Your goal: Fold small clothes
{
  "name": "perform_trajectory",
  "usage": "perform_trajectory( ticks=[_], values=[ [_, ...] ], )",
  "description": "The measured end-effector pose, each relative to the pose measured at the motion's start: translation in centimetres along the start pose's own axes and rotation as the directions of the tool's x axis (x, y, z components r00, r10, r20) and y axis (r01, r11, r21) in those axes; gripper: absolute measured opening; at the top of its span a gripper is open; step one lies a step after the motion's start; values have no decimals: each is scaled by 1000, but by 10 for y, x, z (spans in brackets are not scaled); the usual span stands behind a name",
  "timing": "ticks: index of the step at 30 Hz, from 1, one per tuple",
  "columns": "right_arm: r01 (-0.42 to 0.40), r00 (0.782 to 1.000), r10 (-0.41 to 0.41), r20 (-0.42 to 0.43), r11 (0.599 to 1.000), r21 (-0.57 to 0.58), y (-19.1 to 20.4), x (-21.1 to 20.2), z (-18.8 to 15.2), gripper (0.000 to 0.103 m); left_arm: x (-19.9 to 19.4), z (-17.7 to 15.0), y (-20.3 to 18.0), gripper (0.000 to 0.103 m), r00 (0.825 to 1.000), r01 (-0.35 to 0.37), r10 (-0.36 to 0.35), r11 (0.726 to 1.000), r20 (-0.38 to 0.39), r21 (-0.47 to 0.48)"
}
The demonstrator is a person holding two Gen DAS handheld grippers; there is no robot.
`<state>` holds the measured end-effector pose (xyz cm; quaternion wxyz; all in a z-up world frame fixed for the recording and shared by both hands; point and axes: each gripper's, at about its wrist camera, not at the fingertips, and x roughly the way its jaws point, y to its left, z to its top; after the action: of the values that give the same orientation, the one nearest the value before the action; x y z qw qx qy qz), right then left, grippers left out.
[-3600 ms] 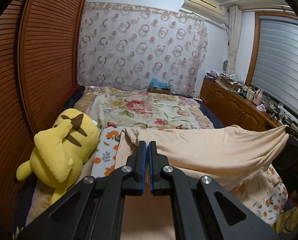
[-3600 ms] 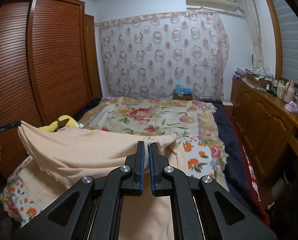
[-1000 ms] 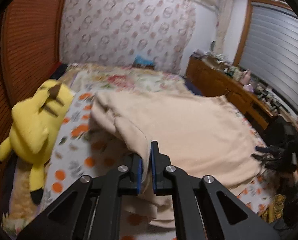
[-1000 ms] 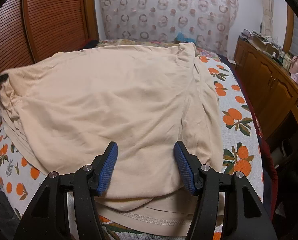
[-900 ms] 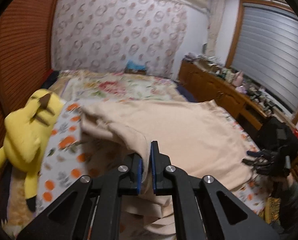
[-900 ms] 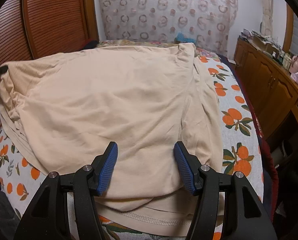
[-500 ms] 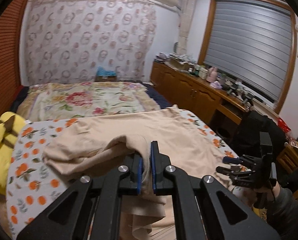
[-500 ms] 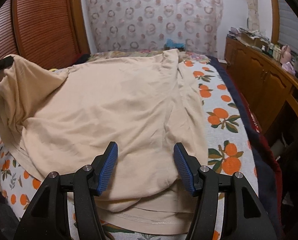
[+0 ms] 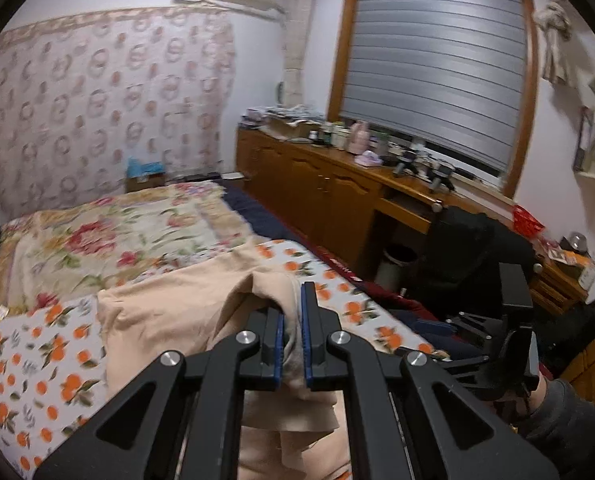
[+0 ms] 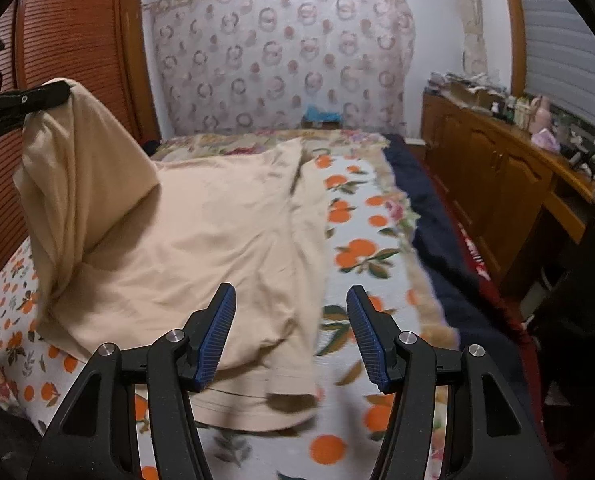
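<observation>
Black angular left gripper (image 9: 292, 336), right gripper (image 10: 291, 334); blue ribbed jaws, silver screws.

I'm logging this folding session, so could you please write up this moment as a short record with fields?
setting: bedroom, work done on a bed with an orange-print sheet
garment: beige garment, mostly lying on the sheet
left gripper: shut on a bunched part of the garment, lifting that side clear of the bed
right gripper: open, empty, over the near hem
lifted part: hangs in a peak at the left of the right wrist view
nearby: wooden cabinets along the bed's right side
</observation>
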<state>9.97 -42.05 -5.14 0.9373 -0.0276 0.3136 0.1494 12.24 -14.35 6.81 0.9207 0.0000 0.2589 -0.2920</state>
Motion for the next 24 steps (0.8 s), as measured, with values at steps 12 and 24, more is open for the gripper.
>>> perform_trajectory(
  ticks=[12, 24],
  values=[
    [20, 1000, -21, 23, 999, 25, -21, -14, 0, 59, 21, -22, -14, 32, 994, -37, 42, 998, -105, 44],
    [-33, 999, 34, 21, 999, -35, 7, 5, 19, 59, -10, -82, 58, 35, 973, -194, 184, 979, -142, -62]
  ],
)
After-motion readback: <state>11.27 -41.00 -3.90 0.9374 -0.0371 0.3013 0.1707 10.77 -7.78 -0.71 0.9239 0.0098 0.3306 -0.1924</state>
